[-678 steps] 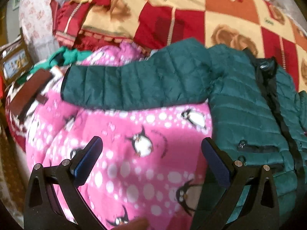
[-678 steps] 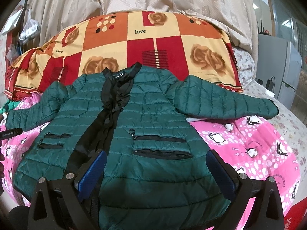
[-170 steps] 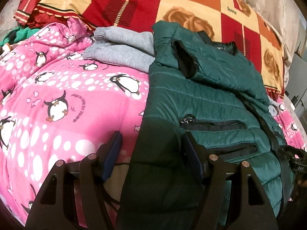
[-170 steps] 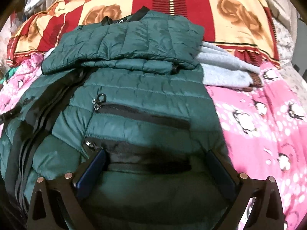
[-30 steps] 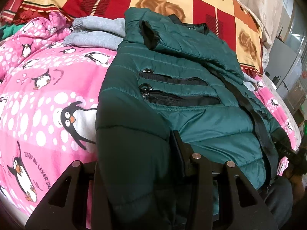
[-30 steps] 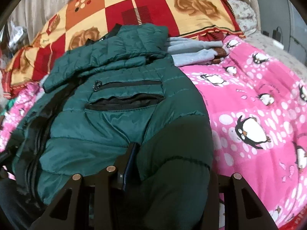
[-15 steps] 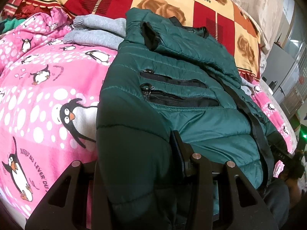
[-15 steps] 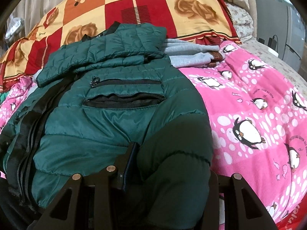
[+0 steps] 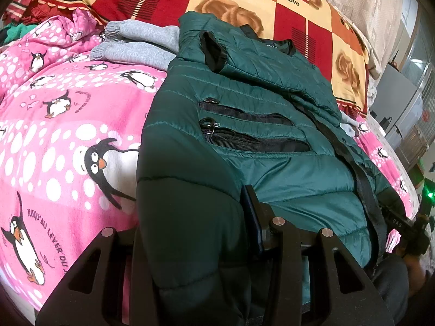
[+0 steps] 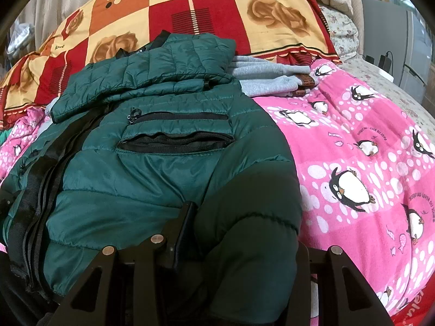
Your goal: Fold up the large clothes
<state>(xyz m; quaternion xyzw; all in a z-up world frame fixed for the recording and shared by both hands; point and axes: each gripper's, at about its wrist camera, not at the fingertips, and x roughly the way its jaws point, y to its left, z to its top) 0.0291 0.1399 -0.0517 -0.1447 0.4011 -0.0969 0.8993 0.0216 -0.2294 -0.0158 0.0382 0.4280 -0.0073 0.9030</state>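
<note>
A dark green quilted jacket (image 9: 272, 125) lies on the pink penguin blanket (image 9: 54, 125), its sleeves folded across the chest and its black zip pockets showing. My left gripper (image 9: 195, 217) is shut on the jacket's bottom left hem corner, the padding bulging between the fingers. My right gripper (image 10: 244, 231) is shut on the bottom right hem corner of the jacket (image 10: 152, 168). Both hem corners are lifted off the blanket (image 10: 367, 141). The right gripper also shows at the far right of the left wrist view (image 9: 407, 228).
A folded grey garment (image 9: 138, 43) lies behind the jacket, also in the right wrist view (image 10: 266, 78). A red, orange and cream rose quilt (image 10: 217, 13) is piled at the back. Grey cabinets (image 10: 391, 40) stand at the right.
Since a second ago both grippers have stayed shut on the hem and the view has shifted only slightly. Earlier, the sleeves were spread out and the grippers were open.
</note>
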